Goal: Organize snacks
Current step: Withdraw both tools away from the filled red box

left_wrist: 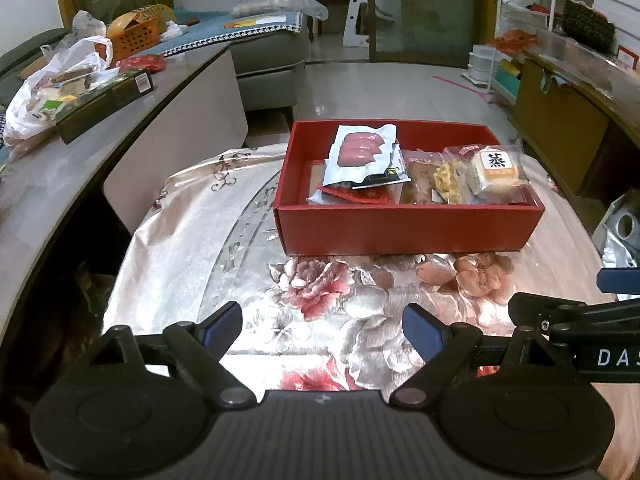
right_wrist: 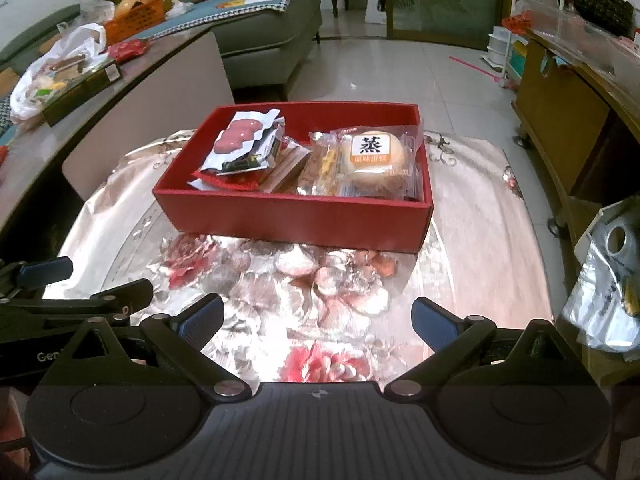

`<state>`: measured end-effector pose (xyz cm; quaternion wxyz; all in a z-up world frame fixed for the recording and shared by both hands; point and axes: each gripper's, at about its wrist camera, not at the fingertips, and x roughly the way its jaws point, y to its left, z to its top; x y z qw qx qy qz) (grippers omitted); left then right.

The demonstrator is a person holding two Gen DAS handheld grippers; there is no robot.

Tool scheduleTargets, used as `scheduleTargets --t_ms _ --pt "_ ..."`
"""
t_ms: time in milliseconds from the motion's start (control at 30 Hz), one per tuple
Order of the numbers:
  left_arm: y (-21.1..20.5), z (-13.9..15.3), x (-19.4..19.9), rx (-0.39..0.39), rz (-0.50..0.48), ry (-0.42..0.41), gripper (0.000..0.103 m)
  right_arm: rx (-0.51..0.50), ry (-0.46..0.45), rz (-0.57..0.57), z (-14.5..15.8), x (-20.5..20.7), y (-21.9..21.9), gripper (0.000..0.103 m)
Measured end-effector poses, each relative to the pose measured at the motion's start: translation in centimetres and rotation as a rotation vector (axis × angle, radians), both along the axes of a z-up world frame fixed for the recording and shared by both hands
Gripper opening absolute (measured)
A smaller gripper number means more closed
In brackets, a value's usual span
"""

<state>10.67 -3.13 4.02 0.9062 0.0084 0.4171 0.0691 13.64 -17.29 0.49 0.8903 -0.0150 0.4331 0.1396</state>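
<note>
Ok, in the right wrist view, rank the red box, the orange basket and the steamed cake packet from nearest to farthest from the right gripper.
From the right gripper, which is open and empty:
1. Red box, straight ahead on the flowered cloth; its front wall comes first.
2. Steamed cake packet, inside the box at its right end.
3. Orange basket, far off to the upper left, beyond the side table.

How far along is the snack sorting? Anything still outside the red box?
Done: the red box holds the sausage pack, the wrapped steamed cake and other packets. In hand: nothing; the left hand-held gripper and right hand-held gripper are both open over the floral cloth, which shows no loose snacks. Left: possibly nothing, unless the bagged items on the side table count.
</note>
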Motion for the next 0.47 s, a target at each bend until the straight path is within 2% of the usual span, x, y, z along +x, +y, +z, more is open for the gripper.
scheduleTargets --t_ms 467 --pt "-0.1 0.4 -2.9 0.006 0.008 -0.031 0.081 0.018 -0.015 0.025 0.4 -3.0 -0.2 0.102"
